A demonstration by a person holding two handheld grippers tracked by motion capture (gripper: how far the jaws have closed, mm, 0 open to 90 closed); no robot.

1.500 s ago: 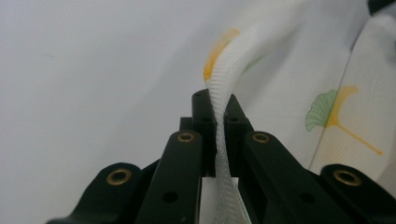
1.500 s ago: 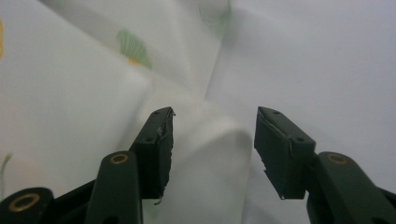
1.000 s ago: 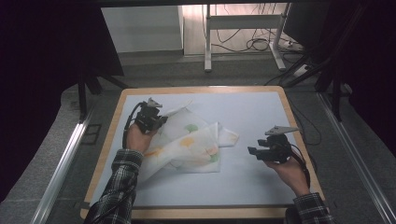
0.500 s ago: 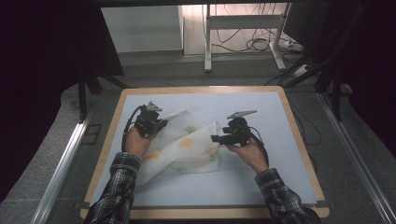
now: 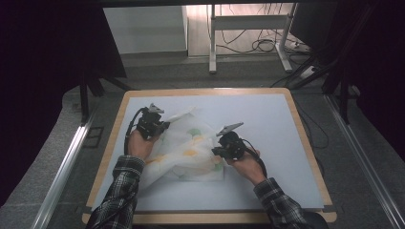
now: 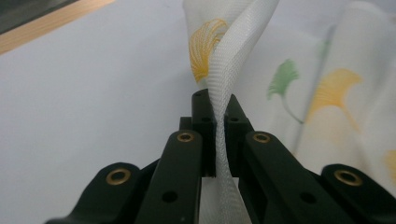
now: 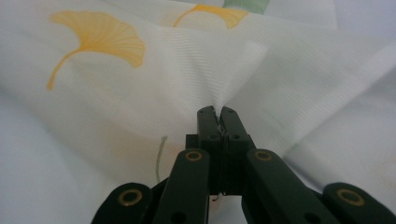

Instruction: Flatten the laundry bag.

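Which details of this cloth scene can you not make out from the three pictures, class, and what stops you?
- The cloth's full outline, high view: it lies bunched, and both hands cover parts.
- How much cloth the right tongs pinch, right gripper view: the fold disappears between the closed jaws.
- The hem's lower end, left gripper view: the left tongs hide it.
- The weave, high view: too small.

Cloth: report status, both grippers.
Left gripper shut on cloth edge. Right gripper pinching a fold. Cloth rumpled on table. Nothing in the way.

One cloth (image 5: 188, 152), two grippers (image 5: 165, 128).
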